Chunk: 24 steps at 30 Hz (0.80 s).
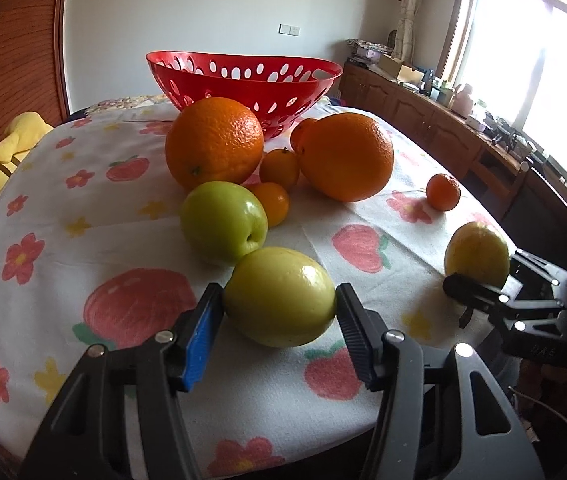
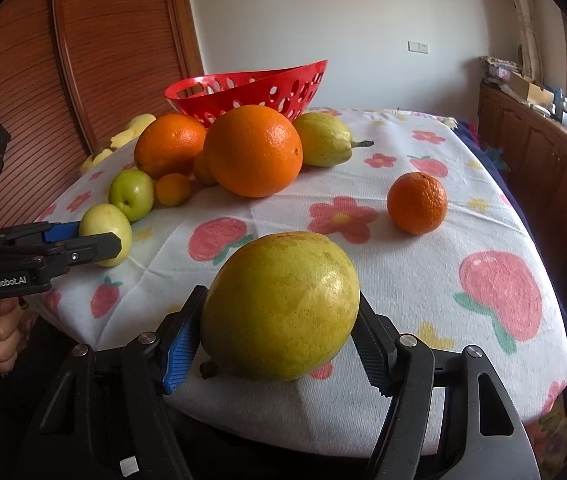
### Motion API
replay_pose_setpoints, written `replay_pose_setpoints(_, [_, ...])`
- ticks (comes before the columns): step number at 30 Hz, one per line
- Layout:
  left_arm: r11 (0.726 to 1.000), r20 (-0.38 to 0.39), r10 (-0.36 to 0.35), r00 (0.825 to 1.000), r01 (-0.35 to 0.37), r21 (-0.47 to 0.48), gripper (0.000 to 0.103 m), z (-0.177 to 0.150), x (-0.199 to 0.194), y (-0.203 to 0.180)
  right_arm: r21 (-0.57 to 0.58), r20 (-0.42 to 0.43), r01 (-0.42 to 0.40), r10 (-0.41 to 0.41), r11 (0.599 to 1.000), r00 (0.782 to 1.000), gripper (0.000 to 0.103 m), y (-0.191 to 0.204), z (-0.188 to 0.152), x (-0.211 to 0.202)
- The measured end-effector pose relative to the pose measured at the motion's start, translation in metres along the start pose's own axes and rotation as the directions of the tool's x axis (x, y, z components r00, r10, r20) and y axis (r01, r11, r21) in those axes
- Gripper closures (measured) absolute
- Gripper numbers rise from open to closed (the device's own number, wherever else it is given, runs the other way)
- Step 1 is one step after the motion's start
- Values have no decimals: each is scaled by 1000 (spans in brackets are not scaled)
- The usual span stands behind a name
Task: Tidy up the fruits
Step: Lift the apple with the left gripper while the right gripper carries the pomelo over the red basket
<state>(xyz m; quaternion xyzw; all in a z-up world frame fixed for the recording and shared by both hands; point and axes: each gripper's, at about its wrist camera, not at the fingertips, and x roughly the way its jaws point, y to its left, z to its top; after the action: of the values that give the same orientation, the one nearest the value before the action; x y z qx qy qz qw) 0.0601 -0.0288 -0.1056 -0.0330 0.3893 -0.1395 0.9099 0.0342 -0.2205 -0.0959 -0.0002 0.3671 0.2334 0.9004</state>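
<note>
Fruits lie on my tabletop (image 1: 35,184), spread with a flower-and-strawberry cloth, before a red basket (image 1: 243,76). Left tongs (image 1: 279,312) hold a pale apple (image 1: 279,296); right tongs (image 2: 279,320) hold a yellow-green fruit (image 2: 283,304). Wooden cabinets (image 1: 423,116) run under the window (image 1: 531,48).

Your right gripper (image 2: 279,336) clamps the pear (image 2: 281,306) on the cloth (image 2: 423,276) | your left gripper (image 2: 101,236) grips a pale apple (image 2: 103,224) | bowl (image 2: 251,88) stands behind the oranges (image 2: 253,150)

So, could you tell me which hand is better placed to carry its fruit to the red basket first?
Probably the left: its tongs hold the pale green fruit, nearer the red basket than the right tongs with their pear.
</note>
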Motion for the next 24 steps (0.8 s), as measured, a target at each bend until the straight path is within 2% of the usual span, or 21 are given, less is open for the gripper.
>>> replay_pose_setpoints(5, [1000, 18, 7, 1000, -7, 17, 47, 1, -4, -3, -18, 17, -5, 5, 1000, 1000, 33, 2, 8, -3])
replay_pose_setpoints(10, [1000, 63, -20, 998, 18, 21, 47, 11, -24, -4, -31, 38, -16, 17, 999, 999, 33, 3, 22, -6])
replay_pose_setpoints(16, [999, 135, -27, 991, 21, 43, 47, 43, -49, 2, -78, 74, -16, 21, 997, 997, 33, 8, 48, -9])
replay_pose_setpoints(20, [998, 160, -9, 987, -2, 66, 47, 63, -55, 12, -135, 96, -20, 34, 991, 995, 33, 11, 70, -9])
replay_pose_setpoints(24, [997, 170, 9, 985, -21, 68, 47, 80, -53, 24, -138, 105, -45, 59, 989, 993, 33, 5, 94, -4])
